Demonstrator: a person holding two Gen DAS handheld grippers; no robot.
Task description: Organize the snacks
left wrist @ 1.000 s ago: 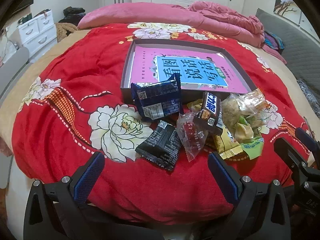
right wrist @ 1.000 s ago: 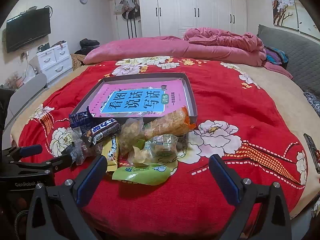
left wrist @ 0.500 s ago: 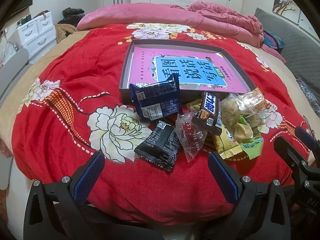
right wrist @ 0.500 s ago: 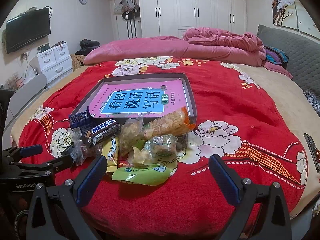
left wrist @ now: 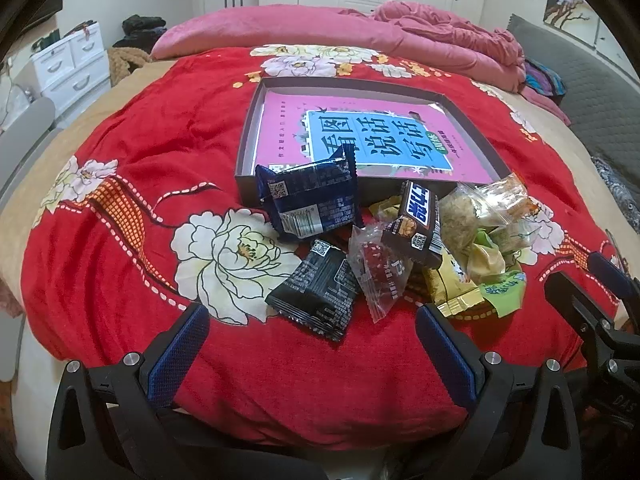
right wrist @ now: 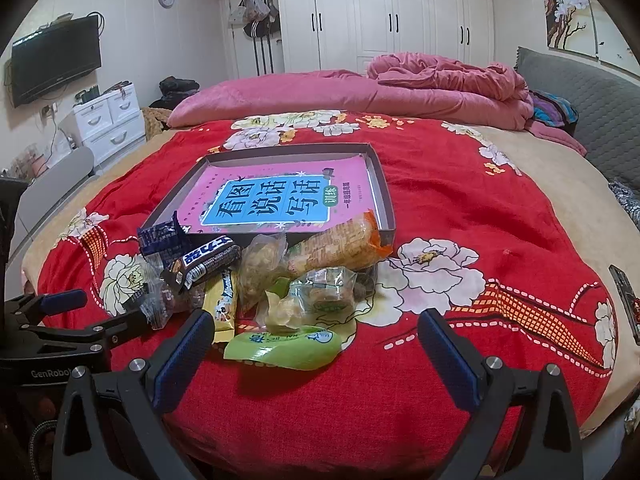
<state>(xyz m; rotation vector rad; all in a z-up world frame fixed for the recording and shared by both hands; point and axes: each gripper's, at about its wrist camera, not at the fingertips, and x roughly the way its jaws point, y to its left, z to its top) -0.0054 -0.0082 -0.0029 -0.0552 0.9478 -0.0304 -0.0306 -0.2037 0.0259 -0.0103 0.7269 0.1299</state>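
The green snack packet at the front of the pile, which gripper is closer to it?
Right. The green packet lies just ahead of the right gripper, by its left finger. The left gripper sits farther left, facing the black packet.

a red floral bedspread (right wrist: 460, 216) covers the bed, with a pink pillow (right wrist: 280, 94) and crumpled pink quilt (right wrist: 448, 80) at its far edge, white wardrobes (right wrist: 384, 16) behind, and a television (right wrist: 56, 58) on the left wall.
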